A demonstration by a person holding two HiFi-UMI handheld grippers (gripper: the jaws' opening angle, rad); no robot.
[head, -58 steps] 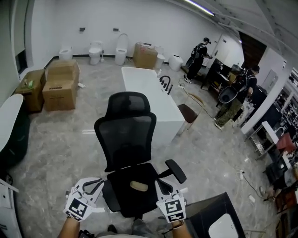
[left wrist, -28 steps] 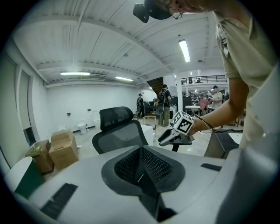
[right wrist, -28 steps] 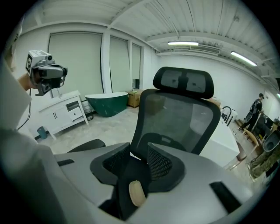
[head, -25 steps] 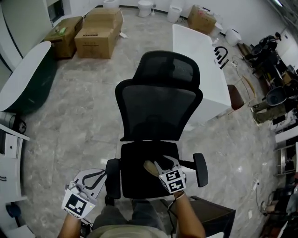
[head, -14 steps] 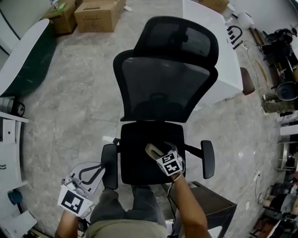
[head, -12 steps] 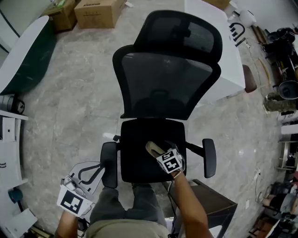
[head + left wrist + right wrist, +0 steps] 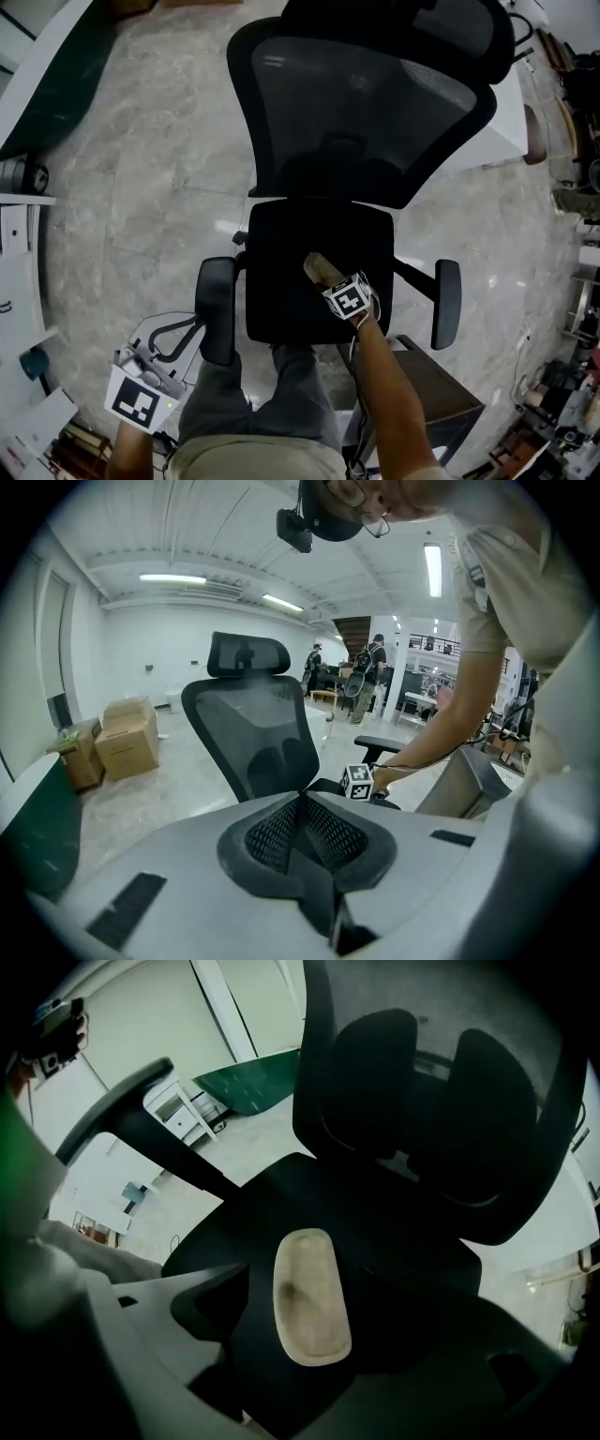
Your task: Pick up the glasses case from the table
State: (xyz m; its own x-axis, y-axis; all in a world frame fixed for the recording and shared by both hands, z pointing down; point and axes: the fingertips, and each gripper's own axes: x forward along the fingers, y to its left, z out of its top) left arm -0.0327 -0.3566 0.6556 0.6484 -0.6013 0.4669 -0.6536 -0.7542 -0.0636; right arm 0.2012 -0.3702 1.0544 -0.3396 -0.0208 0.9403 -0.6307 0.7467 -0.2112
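Left claw [image 7: 302, 810]: clenched, pads together, nothing between them; held low, an armrest [image 7: 217, 309] just to its right. Chair [image 7: 361, 122]: black, mesh back, its seat [image 7: 281, 281] ahead of the left claw and under the right one. Glasses case [image 7: 309, 1296]: tan, oval, lying flat on the seat between the right claw's jaws, neither pressing on it. Right claw [image 7: 331, 281]: released, jaws wide after just opening, pointing steeply down over the case.
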